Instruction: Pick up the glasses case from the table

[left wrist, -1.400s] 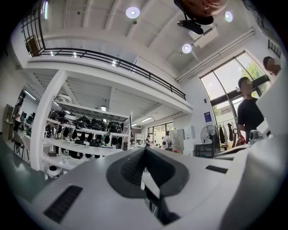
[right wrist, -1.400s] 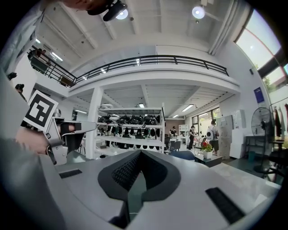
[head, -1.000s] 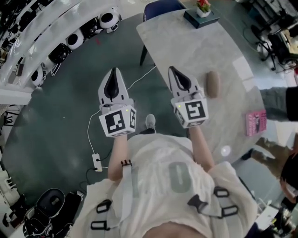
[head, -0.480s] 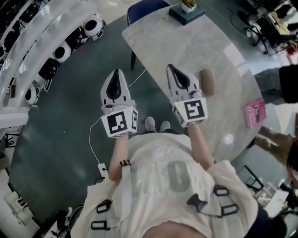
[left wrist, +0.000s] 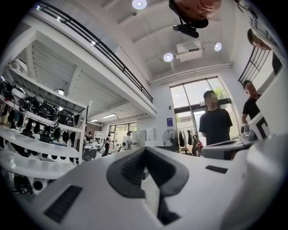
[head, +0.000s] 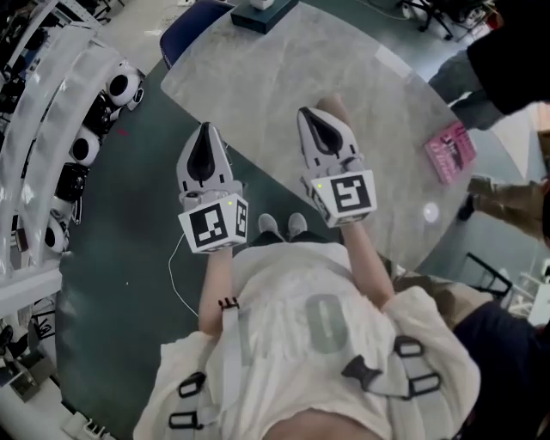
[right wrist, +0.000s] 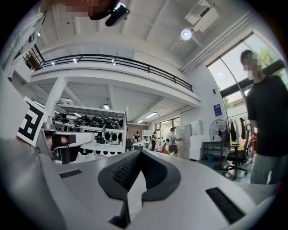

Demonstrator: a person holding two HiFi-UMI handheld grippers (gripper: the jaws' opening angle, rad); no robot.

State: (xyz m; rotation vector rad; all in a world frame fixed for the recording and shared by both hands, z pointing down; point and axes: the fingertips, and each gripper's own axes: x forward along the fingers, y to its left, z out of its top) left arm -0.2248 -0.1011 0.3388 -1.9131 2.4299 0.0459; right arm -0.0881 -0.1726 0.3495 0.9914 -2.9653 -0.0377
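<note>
Glasses case (head: 335, 106) prob. just beyond R gripper (head: 303, 113)

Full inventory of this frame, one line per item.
table: one, pale marble, ahead and right
glasses case: one, tan, on the table, partly hidden beyond the right gripper
book: one, pink, table's right edge
dark tray: one, table's far end
chair: one, blue, far end
cable: one, white, on the floor
shelves: white, left
bystanders: at least two, dark tops
left gripper: white, shut, empty, over the floor
right gripper: white, shut, empty, over the table
</note>
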